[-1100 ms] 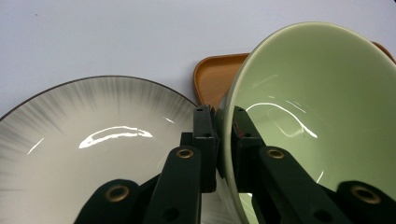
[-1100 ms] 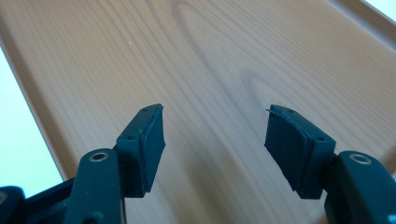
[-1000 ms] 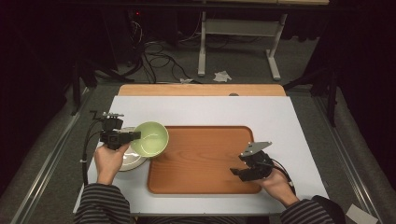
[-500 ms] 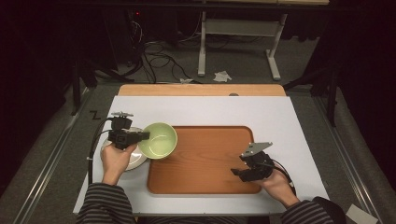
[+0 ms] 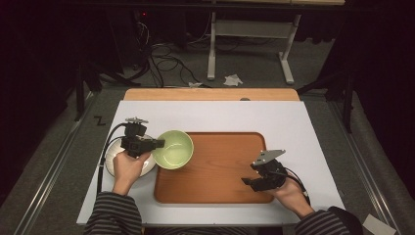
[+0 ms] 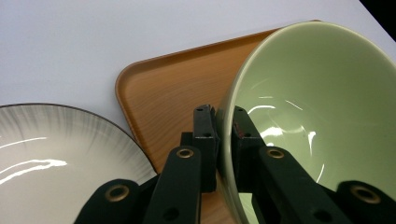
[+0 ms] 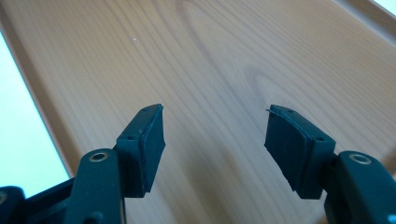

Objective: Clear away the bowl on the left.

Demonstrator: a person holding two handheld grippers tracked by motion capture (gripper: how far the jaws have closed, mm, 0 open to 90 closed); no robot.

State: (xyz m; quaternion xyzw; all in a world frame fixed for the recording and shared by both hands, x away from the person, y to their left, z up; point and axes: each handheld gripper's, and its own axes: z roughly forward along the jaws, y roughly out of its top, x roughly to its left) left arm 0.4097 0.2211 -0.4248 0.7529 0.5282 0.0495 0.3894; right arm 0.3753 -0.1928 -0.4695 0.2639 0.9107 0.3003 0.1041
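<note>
Your left gripper (image 5: 157, 143) pinches the green bowl (image 5: 173, 149) by its rim, the wooden tray (image 5: 220, 166) lying just beside it toward your spread-jawed right gripper (image 5: 248, 182)

A laboratory-style recording room, dimly lit. A white-topped table (image 5: 210, 117) stands on grey carpet (image 5: 63, 142), lit from above while the surroundings fall into darkness. Behind it, loose cables (image 5: 166, 54) trail across the floor beside the metal legs of a desk frame (image 5: 247, 29), and a crumpled paper scrap (image 5: 233, 80) lies on the carpet.
</note>
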